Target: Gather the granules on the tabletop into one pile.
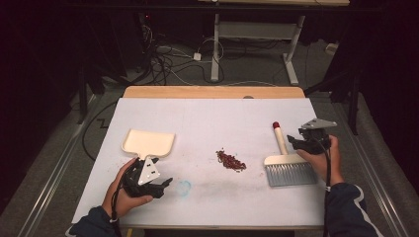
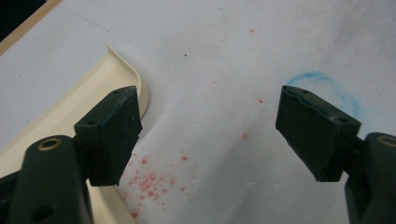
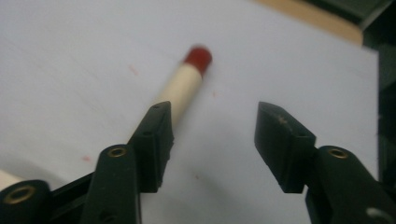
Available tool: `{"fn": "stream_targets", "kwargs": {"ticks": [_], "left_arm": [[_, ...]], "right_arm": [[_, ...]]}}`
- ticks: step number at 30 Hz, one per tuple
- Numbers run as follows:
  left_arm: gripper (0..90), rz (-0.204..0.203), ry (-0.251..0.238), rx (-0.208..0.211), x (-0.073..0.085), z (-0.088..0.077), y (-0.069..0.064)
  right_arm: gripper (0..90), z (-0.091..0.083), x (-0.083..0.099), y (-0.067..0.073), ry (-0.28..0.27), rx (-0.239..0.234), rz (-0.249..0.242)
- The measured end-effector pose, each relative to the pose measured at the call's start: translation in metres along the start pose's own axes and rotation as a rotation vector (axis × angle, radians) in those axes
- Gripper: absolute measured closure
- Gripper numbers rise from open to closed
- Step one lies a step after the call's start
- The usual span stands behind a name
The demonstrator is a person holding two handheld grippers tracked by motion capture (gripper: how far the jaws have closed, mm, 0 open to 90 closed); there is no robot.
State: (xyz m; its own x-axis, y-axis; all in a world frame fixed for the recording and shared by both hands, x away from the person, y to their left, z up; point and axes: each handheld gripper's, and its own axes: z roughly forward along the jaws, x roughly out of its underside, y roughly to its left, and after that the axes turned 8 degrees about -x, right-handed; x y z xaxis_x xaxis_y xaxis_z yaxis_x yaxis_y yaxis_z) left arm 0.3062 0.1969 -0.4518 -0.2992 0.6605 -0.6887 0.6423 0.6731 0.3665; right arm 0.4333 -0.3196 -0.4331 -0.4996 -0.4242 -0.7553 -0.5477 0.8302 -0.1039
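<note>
Your work here is a sweep-up: the small pile of red crumbs [image 1: 230, 160] lies at the centre of the high view on the white table cover [image 1: 212, 118], with the cream dustpan [image 1: 147, 142] to its left and the brush [image 1: 288, 167] to its right, so each tool sits on the side of the hand that would take it. Your left gripper [image 1: 159, 186] rests in the lower left of that view, just below the dustpan's short handle, and in the left gripper view its jaws stand wide apart with nothing between them; the dustpan's rim [image 2: 123, 70] passes behind the left jaw, beside it rather than in the gap. A faint blue ring [image 2: 327, 86] is drawn on the cover near the right jaw, and red specks [image 2: 149, 179] dot the sheet low in the frame. Your right gripper [image 1: 300, 142] sits at the right of the high view, beside the brush's cream handle with its red tip [image 1: 276, 125]. In the right gripper view the jaws are about half open and hold nothing: the handle [image 3: 180, 91] runs up from behind the left jaw, outside the gap, so the brush is not yet gripped. Judging by this, you would need to shift the right gripper sideways until the handle lies between the pads before closing.
</note>
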Motion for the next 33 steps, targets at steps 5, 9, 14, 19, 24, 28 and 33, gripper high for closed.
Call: {"fn": "stream_targets", "kwargs": {"ticks": [5,9,14,19,24,28,33], "left_arm": [[21.1,0.007,-0.016,-0.026,-0.001,-0.002,-0.002],[20.3,0.020,-0.021,-0.040,-0.001,-0.002,-0.002],[18.1,-0.004,-0.031,-0.047,-0.001,-0.002,0.001],[16.8,0.000,-0.037,-0.049,0.000,-0.004,-0.004],[16.0,-0.002,-0.062,-0.057,0.001,-0.009,-0.006],[15.9,-0.006,-0.061,-0.045,0.001,-0.008,-0.004],[16.0,-0.001,-0.050,-0.040,0.001,-0.005,-0.004]], "right_arm": [[37.9,-0.041,-0.006,0.019,-0.197,-0.043,-0.005],[31.8,-0.066,-0.002,0.042,-0.321,-0.071,0.000],[26.2,-0.078,0.013,0.073,-0.365,-0.091,-0.025],[21.3,-0.084,0.029,0.098,-0.354,-0.122,-0.107],[19.8,-0.091,0.036,0.111,-0.374,-0.130,-0.149],[20.1,-0.089,0.036,0.116,-0.355,-0.096,-0.168],[20.1,-0.084,0.036,0.114,-0.338,-0.080,-0.159]]}}
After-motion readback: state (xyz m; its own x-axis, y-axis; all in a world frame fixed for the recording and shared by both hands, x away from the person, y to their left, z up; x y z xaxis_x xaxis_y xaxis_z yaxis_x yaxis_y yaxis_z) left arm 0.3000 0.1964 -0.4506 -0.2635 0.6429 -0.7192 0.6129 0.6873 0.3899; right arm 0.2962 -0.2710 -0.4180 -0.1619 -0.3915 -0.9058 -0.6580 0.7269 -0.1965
